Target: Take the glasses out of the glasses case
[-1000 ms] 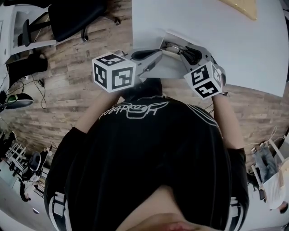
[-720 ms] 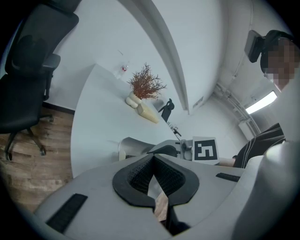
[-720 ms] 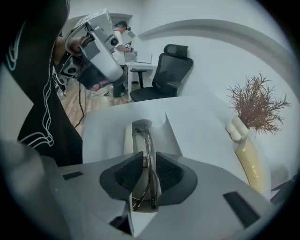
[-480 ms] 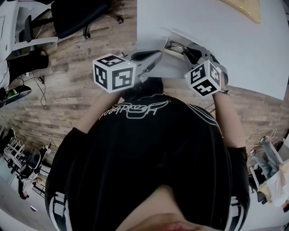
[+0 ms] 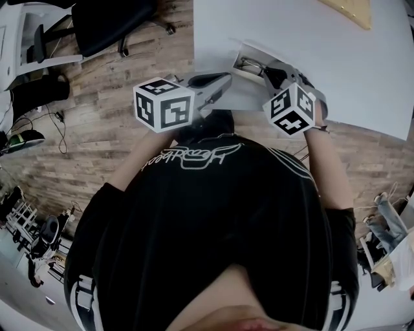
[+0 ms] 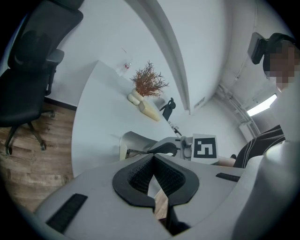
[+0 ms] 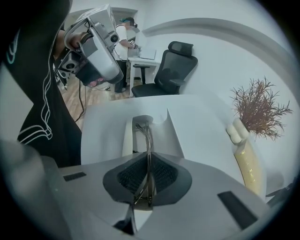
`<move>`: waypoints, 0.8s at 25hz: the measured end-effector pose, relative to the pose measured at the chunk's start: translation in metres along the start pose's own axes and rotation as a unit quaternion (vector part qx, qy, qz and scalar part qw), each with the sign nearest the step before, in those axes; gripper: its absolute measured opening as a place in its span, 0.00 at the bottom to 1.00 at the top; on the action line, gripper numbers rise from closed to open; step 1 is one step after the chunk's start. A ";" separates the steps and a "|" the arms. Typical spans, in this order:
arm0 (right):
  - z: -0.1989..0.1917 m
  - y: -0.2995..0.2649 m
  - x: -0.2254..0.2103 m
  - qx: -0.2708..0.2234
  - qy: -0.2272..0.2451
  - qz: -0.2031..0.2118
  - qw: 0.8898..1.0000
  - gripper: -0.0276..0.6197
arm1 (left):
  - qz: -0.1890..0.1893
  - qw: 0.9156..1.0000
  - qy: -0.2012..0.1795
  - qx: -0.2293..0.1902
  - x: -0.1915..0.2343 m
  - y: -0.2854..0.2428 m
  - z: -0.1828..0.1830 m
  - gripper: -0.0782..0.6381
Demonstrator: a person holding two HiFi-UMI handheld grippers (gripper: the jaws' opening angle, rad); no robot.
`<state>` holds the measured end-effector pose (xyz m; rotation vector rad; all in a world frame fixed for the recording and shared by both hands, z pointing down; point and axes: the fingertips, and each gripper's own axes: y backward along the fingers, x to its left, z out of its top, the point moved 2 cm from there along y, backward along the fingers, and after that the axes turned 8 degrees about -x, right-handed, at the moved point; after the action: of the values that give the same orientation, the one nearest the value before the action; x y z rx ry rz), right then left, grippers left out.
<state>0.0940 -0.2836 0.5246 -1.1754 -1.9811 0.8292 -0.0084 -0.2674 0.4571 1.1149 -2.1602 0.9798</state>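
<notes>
A white glasses case (image 7: 129, 136) lies open on the white table, close to the edge nearest me; it also shows in the head view (image 5: 240, 53) and the left gripper view (image 6: 125, 143). Thin metal glasses (image 7: 148, 140) reach from inside the case back between the pads of my right gripper (image 7: 148, 158), which is shut on the frame. In the head view the glasses (image 5: 248, 64) sit in the case just ahead of the right gripper (image 5: 270, 72). My left gripper (image 6: 152, 158) is shut with nothing visible between its pads, held short of the case by the table edge (image 5: 223, 81).
A cream vase (image 7: 246, 161) with dried reddish branches (image 6: 148, 84) stands farther back on the table (image 5: 336, 64). A black office chair (image 5: 110, 22) stands on the wooden floor to the left. A yellow object (image 5: 349, 10) lies at the table's far side.
The right gripper has shifted slightly toward the case, still shut on the glasses. The left gripper has stayed where it was.
</notes>
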 end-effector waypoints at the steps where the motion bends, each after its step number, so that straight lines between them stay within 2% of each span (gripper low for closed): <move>1: -0.001 -0.001 0.001 0.000 0.001 0.000 1.000 0.08 | -0.001 1.000 0.000 0.001 0.000 -0.001 -0.001 0.12; 12: 0.003 0.003 0.001 0.006 0.004 0.006 1.000 0.07 | -0.003 1.000 0.006 0.002 -0.003 0.002 0.003 0.12; 20: 0.002 0.002 -0.002 0.006 -0.008 -0.006 1.000 0.07 | -0.013 1.000 0.002 0.013 -0.001 -0.004 0.004 0.12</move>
<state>0.0943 -0.2845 0.5213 -1.1520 -1.9915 0.8458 -0.0049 -0.2719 0.4548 1.1508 -2.1301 0.9999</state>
